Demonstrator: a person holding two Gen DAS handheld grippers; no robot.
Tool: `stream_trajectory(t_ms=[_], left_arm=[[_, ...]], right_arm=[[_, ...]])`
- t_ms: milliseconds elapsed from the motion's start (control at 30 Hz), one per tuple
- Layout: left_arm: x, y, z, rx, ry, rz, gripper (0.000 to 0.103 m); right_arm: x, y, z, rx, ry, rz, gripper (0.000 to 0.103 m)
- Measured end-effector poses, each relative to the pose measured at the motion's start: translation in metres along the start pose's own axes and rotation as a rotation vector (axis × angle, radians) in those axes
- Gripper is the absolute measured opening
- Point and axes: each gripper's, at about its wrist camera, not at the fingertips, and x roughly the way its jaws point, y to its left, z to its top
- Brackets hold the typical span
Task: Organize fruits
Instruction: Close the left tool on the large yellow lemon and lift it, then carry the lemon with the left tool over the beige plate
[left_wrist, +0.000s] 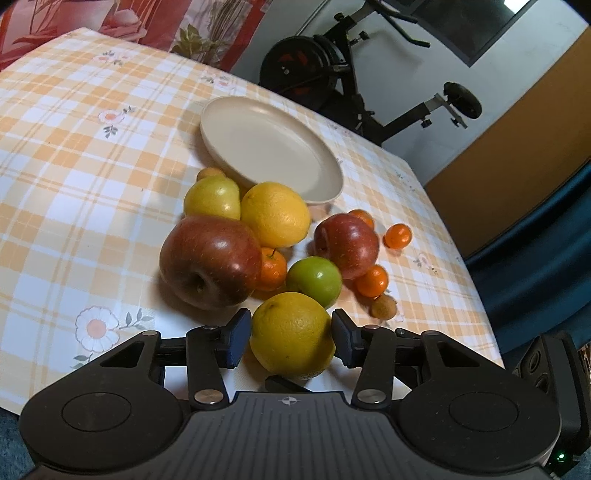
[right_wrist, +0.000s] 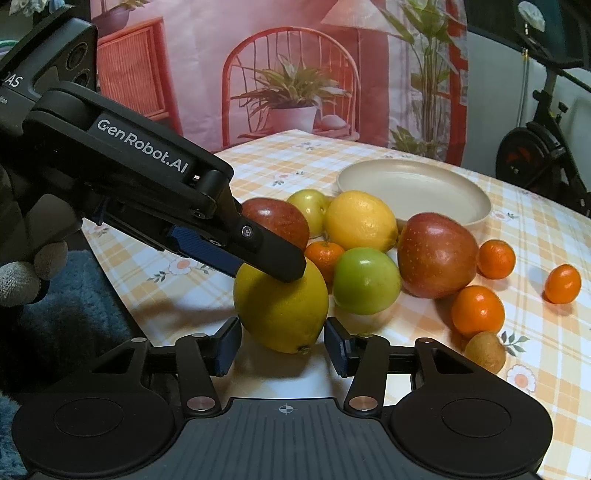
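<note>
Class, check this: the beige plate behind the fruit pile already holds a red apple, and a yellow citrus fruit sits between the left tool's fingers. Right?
Not quite. The left wrist view shows the beige plate holding nothing; both red apples lie on the tablecloth. The yellow citrus fruit does sit between the left tool's fingers.

Left gripper (left_wrist: 291, 338): matte black body, ribbed grey-black deck at the near edge with a small white crosshair mark at its middle. Two round black discs sit left and right of the deck. Black link arms run to the fingers, pinned with silver rivets. Finger pads (left_wrist: 236, 339) are dark blue with a fine ribbed texture. A small green light glows at the near right corner. Right gripper (right_wrist: 282, 341): same build, with copper-toned rivets near the deck. Seen from the side in the right wrist view, the left gripper carries white "GenRobot.AI" lettering, a cross-head screw and a black camera block. Gloved hand (right_wrist: 22, 273): grey knit fingertips.
</note>
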Motion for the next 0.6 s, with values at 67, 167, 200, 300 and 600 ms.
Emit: stream_trajectory(t_ms=[67,167,200,300,600], left_arm=[[-0.005,-0.003,0.004,0.007,-0.019,-0.011,0.05],[-0.012,-0.011,0.013,0.032,-0.041,-0.022,0.05],[-0.015,-0.015,0.017,0.047,-0.05,-0.026,0.05],[-0.021,-0.03,0.033,0.095,-0.084,-0.036,0.049],[-0.033,-0.061,0.091,0.166,-0.204,-0.055,0.048]], right_arm=[[-0.005,0.0,0.003,0.001,-0.026,-0.008,0.046],[-0.014,-0.004,0.011,0.015,-0.06,-0.011,0.046],[-0.017,-0.006,0.015,0.022,-0.07,-0.011,0.046],[-0.027,-0.011,0.027,0.022,-0.103,-0.025,0.045],[-0.041,-0.044,0.095,-0.048,-0.191,-0.063,0.045]])
